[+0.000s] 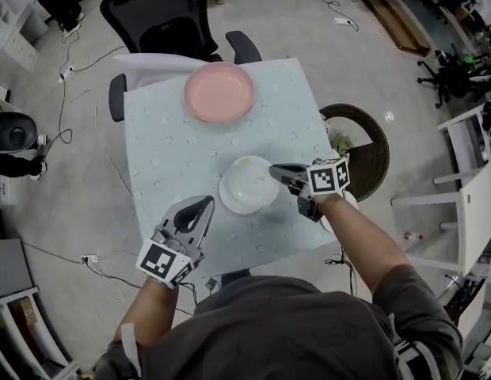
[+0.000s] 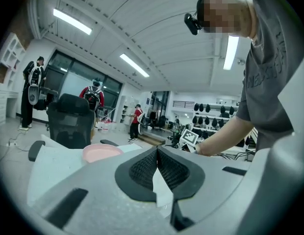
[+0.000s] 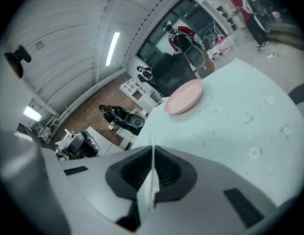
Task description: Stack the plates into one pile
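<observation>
On the pale blue table (image 1: 162,145) a pink plate (image 1: 219,91) lies at the far middle. It also shows in the left gripper view (image 2: 100,152) and the right gripper view (image 3: 185,97). A white plate (image 1: 244,187) is nearer me, right of centre. My right gripper (image 1: 274,169) is shut on its right rim, which shows as a thin white edge (image 3: 152,140) between the jaws (image 3: 152,151). My left gripper (image 1: 209,202) hovers just left of the white plate, apart from it. Its tips (image 2: 157,150) meet with nothing held.
A black office chair (image 1: 162,14) stands behind the table's far edge. A dark round basket (image 1: 371,153) sits on the floor at the table's right. White shelving (image 1: 467,204) is further right and cables trail on the floor at the left. People stand far off in the room.
</observation>
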The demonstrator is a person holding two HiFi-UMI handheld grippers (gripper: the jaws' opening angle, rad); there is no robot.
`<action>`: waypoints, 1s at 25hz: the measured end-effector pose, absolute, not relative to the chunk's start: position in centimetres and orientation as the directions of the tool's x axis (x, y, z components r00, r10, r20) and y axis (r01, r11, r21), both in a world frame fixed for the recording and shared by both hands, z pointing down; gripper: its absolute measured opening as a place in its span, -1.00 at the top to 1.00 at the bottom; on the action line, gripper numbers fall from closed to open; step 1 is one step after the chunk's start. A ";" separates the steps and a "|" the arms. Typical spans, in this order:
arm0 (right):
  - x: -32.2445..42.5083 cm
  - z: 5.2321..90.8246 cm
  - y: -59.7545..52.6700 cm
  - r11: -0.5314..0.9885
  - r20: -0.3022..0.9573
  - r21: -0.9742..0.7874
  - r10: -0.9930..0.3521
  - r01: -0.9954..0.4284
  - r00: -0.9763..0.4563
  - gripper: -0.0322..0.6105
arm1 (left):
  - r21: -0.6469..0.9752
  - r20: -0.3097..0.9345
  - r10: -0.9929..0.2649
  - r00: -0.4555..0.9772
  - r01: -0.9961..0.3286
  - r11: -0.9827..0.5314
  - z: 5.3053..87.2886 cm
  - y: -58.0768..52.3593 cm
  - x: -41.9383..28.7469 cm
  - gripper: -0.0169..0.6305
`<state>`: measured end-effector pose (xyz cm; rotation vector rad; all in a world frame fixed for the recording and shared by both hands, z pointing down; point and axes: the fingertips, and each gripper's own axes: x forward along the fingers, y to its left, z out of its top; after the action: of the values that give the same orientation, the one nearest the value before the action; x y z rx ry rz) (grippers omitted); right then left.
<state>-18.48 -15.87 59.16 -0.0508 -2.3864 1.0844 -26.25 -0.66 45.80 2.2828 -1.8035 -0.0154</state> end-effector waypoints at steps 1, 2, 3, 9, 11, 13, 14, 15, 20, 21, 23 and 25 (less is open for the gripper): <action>-19.0 59.9 -15.3 0.677 0.444 -0.716 0.251 -0.172 -0.860 0.88 | 0.189 0.138 -0.964 0.228 -0.961 -0.201 46.0 -0.1 -26.6 0.93; -19.5 60.7 -14.8 0.674 0.450 -0.719 0.262 -0.172 -0.854 0.88 | 0.191 0.143 -0.966 0.216 -0.964 -0.188 46.3 0.4 -26.9 0.93; -19.8 61.4 -14.4 0.672 0.457 -0.720 0.270 -0.174 -0.847 0.88 | 0.194 0.150 -0.967 0.206 -0.965 -0.175 46.6 1.0 -27.1 0.93; -20.6 65.2 -13.5 0.763 0.575 -0.617 0.269 -0.194 -0.773 0.85 | 0.212 0.171 -0.975 0.143 -0.971 -0.105 47.8 3.3 -28.1 0.93; -20.4 66.2 -13.7 0.844 0.649 -0.499 0.215 -0.195 -0.730 0.79 | 0.217 0.182 -0.974 0.137 -0.971 -0.096 48.1 3.7 -28.0 0.93; -20.2 66.8 -14.0 0.909 0.707 -0.368 0.138 -0.194 -0.693 0.75 | 0.222 0.196 -0.971 0.140 -0.970 -0.096 48.2 3.8 -27.7 0.93; -20.2 67.0 -14.1 0.932 0.725 -0.309 0.102 -0.190 -0.681 0.74 | 0.223 0.198 -0.970 0.143 -0.970 -0.098 48.1 3.7 -27.5 0.93; -20.2 66.9 -14.3 0.947 0.735 -0.263 0.073 -0.183 -0.674 0.66 | 0.223 0.199 -0.969 0.147 -0.969 -0.101 48.1 3.6 -27.4 0.93; -20.2 64.0 -14.4 0.967 0.679 -0.204 0.026 -0.155 -0.734 0.40 | 0.218 0.193 -0.963 0.188 -0.965 -0.145 47.4 2.3 -26.0 0.93; -19.9 62.9 -14.4 0.967 0.655 -0.206 0.022 -0.151 -0.755 0.40 | 0.216 0.188 -0.961 0.202 -0.963 -0.161 47.1 1.9 -25.5 0.93; -18.8 60.2 -14.7 0.968 0.601 -0.200 -0.001 -0.151 -0.799 0.41 | 0.209 0.174 -0.956 0.235 -0.958 -0.198 46.4 1.0 -24.2 0.93; -17.2 57.2 -15.3 0.969 0.540 -0.186 -0.038 -0.163 -0.841 0.41 | 0.202 0.153 -0.949 0.276 -0.949 -0.243 45.8 -0.2 -22.9 0.93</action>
<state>-17.21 -15.30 57.20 0.1421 -2.5580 0.3032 -22.90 -0.22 45.75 2.2935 -1.7509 -0.0014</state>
